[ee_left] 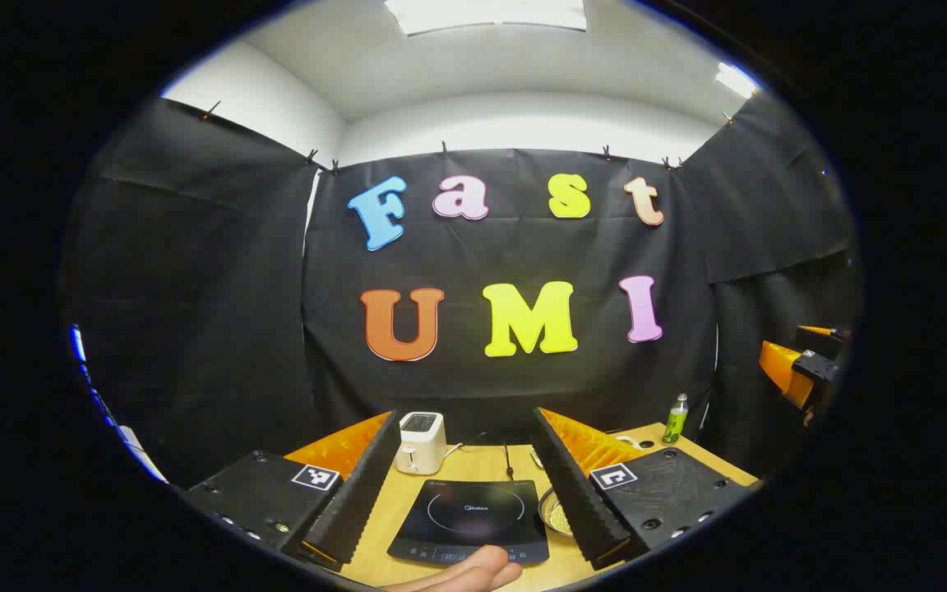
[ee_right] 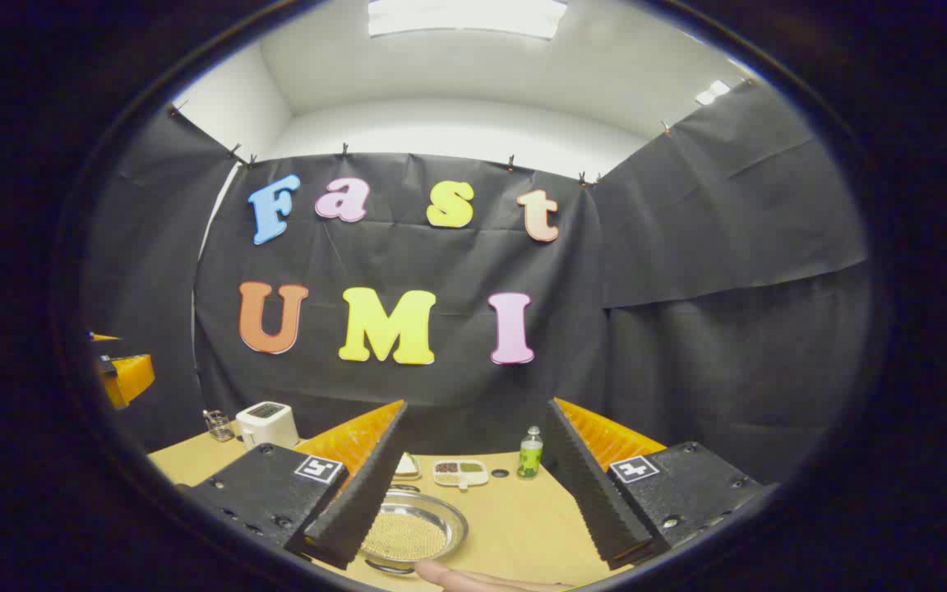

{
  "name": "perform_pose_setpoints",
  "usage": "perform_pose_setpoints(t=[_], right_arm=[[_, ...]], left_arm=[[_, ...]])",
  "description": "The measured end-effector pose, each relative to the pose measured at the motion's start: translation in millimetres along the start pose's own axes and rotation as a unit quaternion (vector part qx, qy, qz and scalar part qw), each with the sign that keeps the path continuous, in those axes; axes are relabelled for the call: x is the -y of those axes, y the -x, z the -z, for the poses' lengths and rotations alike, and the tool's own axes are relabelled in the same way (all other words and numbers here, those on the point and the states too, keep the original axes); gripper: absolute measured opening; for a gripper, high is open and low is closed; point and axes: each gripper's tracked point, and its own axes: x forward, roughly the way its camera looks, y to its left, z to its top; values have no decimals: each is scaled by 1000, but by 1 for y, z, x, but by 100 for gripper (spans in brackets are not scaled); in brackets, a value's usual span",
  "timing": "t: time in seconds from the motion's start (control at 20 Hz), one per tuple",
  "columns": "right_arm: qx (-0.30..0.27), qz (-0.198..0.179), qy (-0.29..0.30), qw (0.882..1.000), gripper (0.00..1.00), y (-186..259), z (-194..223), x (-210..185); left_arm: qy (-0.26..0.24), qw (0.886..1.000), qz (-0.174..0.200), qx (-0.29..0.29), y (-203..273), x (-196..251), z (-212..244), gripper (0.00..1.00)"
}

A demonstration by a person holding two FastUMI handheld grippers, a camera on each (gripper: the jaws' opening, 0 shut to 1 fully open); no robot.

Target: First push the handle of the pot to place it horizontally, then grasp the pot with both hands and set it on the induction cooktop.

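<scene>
The black induction cooktop (ee_left: 465, 518) lies flat on the wooden table, straight ahead between the fingers of my left gripper (ee_left: 467, 419), which stands open and holds nothing. A shallow metal pot (ee_right: 412, 530) with pale grainy contents sits on the table in the right gripper view, partly behind the left finger (ee_right: 358, 493). Its rim (ee_left: 552, 511) also peeks out just right of the cooktop. I cannot make out its handle. My right gripper (ee_right: 478, 404) is open and holds nothing, well above the table.
A white toaster (ee_left: 422, 442) stands behind the cooktop, with a cable running past it. A green bottle (ee_right: 530, 452), a small divided dish (ee_right: 461, 471) and a wire rack (ee_right: 214, 425) stand farther back. A person's hand (ee_left: 465, 571) shows at the lower edge.
</scene>
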Motion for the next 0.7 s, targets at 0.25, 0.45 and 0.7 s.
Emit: perform_pose_setpoints(t=[0.25,0.45,0.7], right_arm=[[0,-24,-1,1000,100,8,0,-11],[-13,-25,-4,1000,100,5,6,-10],[-16,-21,-3,1000,100,-2,11,-4]], left_arm=[[0,1000,12,10,10,2,-6,95],[-8,1000,16,13,12,6,-6,95],[-15,1000,18,8,11,11,0,95]])
